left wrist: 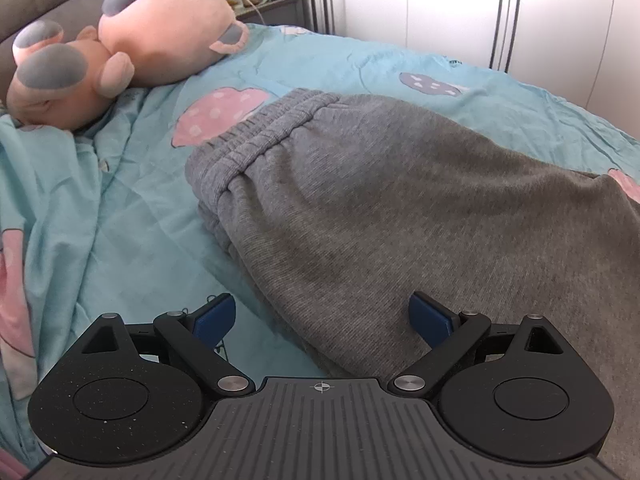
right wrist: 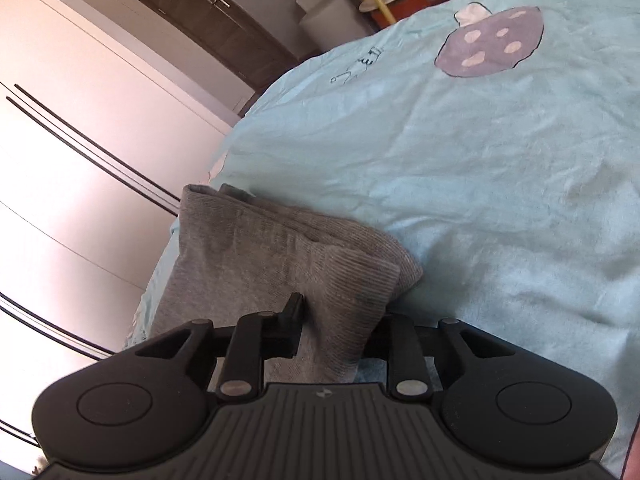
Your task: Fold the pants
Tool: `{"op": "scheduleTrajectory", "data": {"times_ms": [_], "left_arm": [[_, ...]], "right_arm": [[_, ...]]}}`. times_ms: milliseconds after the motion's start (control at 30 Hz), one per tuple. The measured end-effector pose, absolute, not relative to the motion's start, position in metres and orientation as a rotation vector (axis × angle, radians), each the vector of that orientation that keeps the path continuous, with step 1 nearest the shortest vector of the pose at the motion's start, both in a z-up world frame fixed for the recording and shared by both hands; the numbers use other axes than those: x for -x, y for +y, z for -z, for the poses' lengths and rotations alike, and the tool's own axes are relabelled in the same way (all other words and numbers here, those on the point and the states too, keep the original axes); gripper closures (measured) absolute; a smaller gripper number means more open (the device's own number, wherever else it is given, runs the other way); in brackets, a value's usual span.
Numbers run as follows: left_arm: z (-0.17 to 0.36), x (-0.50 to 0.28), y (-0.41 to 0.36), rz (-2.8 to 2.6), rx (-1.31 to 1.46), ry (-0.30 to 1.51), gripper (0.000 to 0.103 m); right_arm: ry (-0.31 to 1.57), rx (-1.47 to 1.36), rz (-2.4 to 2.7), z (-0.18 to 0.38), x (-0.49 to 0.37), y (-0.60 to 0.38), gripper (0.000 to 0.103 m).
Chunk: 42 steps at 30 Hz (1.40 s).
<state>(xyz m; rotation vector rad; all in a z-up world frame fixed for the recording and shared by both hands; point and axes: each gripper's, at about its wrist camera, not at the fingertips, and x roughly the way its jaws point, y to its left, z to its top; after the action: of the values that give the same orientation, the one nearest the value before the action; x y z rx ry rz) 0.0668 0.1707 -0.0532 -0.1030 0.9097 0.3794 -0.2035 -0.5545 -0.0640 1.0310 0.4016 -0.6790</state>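
Left wrist, one pants (left wrist: pixel 380 208), one plush toy (left wrist: pixel 120 52)

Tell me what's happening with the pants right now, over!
Left gripper open over the gray pants. Right gripper shut on the leg cuffs. Pink plush toy near the waistband, not in the way.

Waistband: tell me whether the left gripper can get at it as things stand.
Probably yes. The left gripper has its jaws open over the near edge of the pants, and the waistband lies ahead on the bedsheet with nothing on it. The plush toy sits well off to the side.
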Motion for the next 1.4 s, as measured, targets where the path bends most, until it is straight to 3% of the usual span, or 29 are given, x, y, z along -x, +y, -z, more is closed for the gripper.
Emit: {"op": "scheduleTrajectory", "data": {"times_ms": [33,100,233,400,533,667,800,900,1033,1133,1400], "left_arm": [[0.053,-0.067,0.171,-0.380,0.103,0.908,0.006],[0.051,-0.066,0.172,-0.380,0.112,0.904,0.006],[0.049,-0.066,0.175,-0.363,0.155,0.895,0.006],[0.047,-0.066,0.174,-0.346,0.168,0.906,0.006],[0.043,-0.065,0.172,-0.314,0.188,0.891,0.006],[0.040,-0.065,0.168,-0.277,0.204,0.894,0.006],[0.035,-0.063,0.166,-0.245,0.225,0.866,0.006],[0.035,-0.062,0.169,-0.248,0.236,0.850,0.006],[0.045,-0.063,0.170,-0.216,0.238,0.898,0.006],[0.048,-0.063,0.166,-0.192,0.233,0.901,0.006],[0.053,-0.071,0.157,-0.171,0.195,0.890,0.005]], "right_arm": [[0.399,-1.040,0.685,0.064,0.203,-0.554,0.080],[0.393,-1.053,0.694,0.061,0.201,-0.553,0.093],[0.304,-1.013,0.633,0.036,0.204,-0.540,0.094],[0.450,-0.980,0.744,0.040,0.194,-0.543,0.094],[0.389,-0.986,0.721,0.021,0.191,-0.537,0.094],[0.364,-0.635,0.568,-0.055,0.141,-0.475,0.094],[0.413,-0.241,0.244,-0.098,0.076,-0.341,0.094],[0.532,0.045,0.023,-0.065,0.042,-0.228,0.093],[0.884,0.213,-0.154,0.037,0.020,-0.136,0.092],[0.799,0.479,-0.156,0.052,0.037,-0.104,0.090],[0.745,0.386,-0.143,0.026,0.047,-0.110,0.091]]}}
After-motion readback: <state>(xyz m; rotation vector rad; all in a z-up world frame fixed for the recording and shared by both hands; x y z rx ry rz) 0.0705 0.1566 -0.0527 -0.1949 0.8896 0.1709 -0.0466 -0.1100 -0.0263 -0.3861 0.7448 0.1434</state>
